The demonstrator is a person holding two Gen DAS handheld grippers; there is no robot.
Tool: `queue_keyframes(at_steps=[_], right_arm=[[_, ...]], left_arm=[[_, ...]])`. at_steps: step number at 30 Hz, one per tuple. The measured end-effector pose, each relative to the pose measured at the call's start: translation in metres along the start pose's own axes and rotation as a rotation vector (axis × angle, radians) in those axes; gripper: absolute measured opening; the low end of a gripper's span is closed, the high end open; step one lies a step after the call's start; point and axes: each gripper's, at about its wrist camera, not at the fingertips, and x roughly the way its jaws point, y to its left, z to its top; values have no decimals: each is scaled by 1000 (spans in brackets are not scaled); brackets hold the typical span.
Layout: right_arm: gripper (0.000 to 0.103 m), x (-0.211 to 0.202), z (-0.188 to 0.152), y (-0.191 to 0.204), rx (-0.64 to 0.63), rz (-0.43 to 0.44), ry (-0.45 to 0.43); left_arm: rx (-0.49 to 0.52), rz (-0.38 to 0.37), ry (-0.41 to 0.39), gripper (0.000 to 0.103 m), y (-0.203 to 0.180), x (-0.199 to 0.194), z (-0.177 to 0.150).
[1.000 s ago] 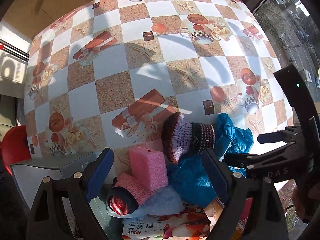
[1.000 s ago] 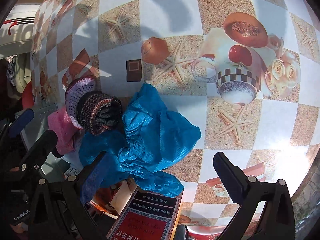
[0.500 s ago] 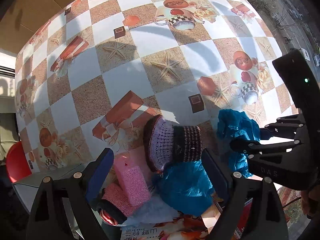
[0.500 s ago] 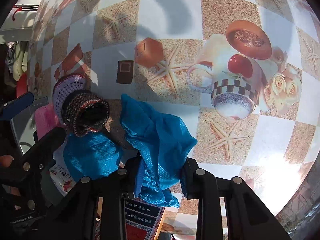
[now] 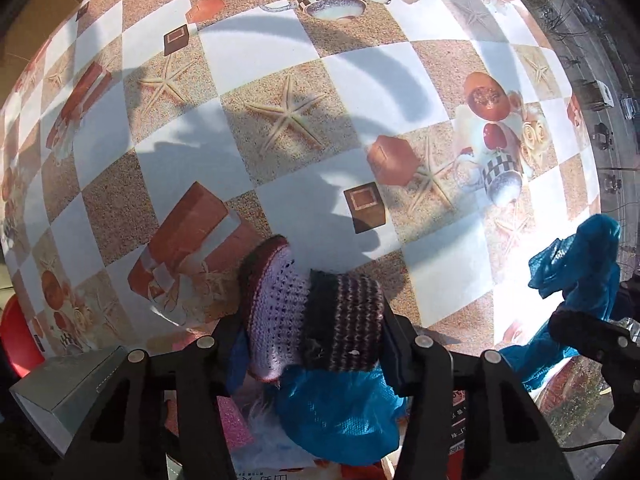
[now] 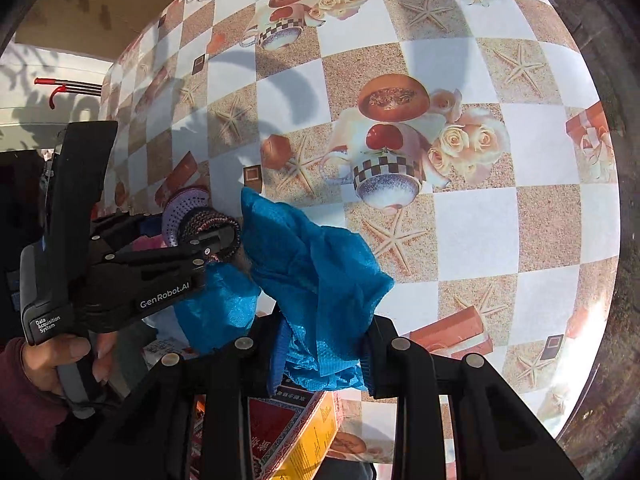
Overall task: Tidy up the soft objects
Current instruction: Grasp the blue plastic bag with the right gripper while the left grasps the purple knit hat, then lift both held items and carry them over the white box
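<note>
My left gripper (image 5: 312,340) is shut on a knitted purple and dark striped hat (image 5: 312,316), held above the table's near edge; it also shows in the right wrist view (image 6: 196,220). My right gripper (image 6: 324,344) is shut on a crumpled blue cloth (image 6: 316,272), lifted off the table; that cloth shows at the far right of the left wrist view (image 5: 576,280). A second blue cloth (image 5: 340,412) lies under the hat, with a pink sponge (image 5: 234,420) beside it.
The table (image 5: 280,60) has a checkered cloth with printed starfish, cups and gift boxes. A grey box (image 5: 68,376) stands at the near left. A red and yellow carton (image 6: 296,432) lies under the right gripper. A red chair (image 5: 16,340) is left.
Both grippers have shut: the left one closed on the knitted hat, the right one on the blue cloth. Both have since lifted their items from the pile.
</note>
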Motion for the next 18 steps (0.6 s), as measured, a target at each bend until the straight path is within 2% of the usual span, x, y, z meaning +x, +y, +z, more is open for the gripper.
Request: queue_keyframes(at_steps=[3, 9, 18], right_arm=[[32, -13, -4, -2, 0, 10, -25], [32, -32, -9, 18, -15, 38, -69], [32, -54, -21, 48, -67, 64, -121]], left_arm=[[1, 8, -75, 57, -3, -22, -10], [9, 31, -210, 57, -10, -71, -43], [-17, 73, -301, 57, -15, -112, -99]])
